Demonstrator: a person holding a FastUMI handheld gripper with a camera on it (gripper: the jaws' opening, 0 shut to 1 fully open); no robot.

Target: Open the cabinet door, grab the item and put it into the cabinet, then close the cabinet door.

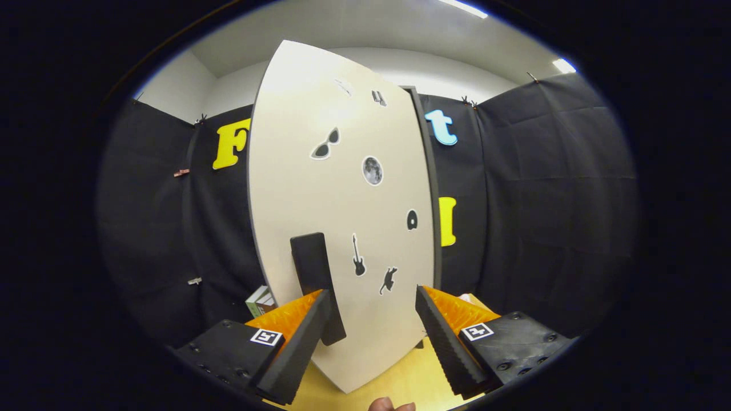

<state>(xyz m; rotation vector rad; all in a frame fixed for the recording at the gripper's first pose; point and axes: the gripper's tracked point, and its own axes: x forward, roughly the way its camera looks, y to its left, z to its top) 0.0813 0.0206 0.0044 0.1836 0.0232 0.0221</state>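
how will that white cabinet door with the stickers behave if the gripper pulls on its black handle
The white sticker-covered cabinet door looks like a flat rigid panel, so it should probably swing as one piece rather than flex. Its black upright bar handle looks smooth, so it may slip. The gripper is open, the handle by one of the jaws.

Hand-held gripper (374, 297) spread wide — cabinet door (342, 200) shut, its handle (315, 279) by the left finger

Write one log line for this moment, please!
tool: open | door: shut | handle: near left finger, ungripped | step: open door
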